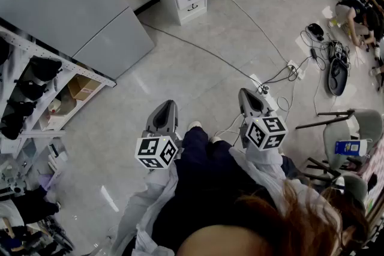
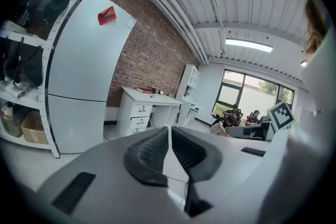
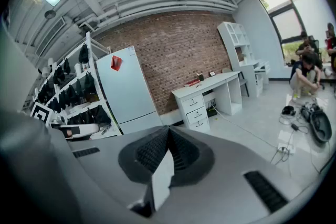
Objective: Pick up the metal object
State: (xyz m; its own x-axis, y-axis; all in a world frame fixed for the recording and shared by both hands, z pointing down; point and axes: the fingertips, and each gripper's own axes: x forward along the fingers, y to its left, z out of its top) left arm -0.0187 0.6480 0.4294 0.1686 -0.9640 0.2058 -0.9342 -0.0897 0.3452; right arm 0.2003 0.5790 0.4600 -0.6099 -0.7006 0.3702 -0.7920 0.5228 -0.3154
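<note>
Left tongs [image 1: 166, 106] and right tongs [image 1: 247, 95] both closed (nothing gripped), over the floor [image 1: 198, 72].

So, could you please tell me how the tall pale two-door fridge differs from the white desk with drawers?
The tall pale two-door fridge stands far higher than the low, wide white desk. The fridge front is plain except for a red tag; the desk has three handled drawers. Both are pale and stand by the brick wall.

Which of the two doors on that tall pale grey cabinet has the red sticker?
The taller upper door carries the red sticker near its top corner; the shorter lower door beneath it is plain.
</note>
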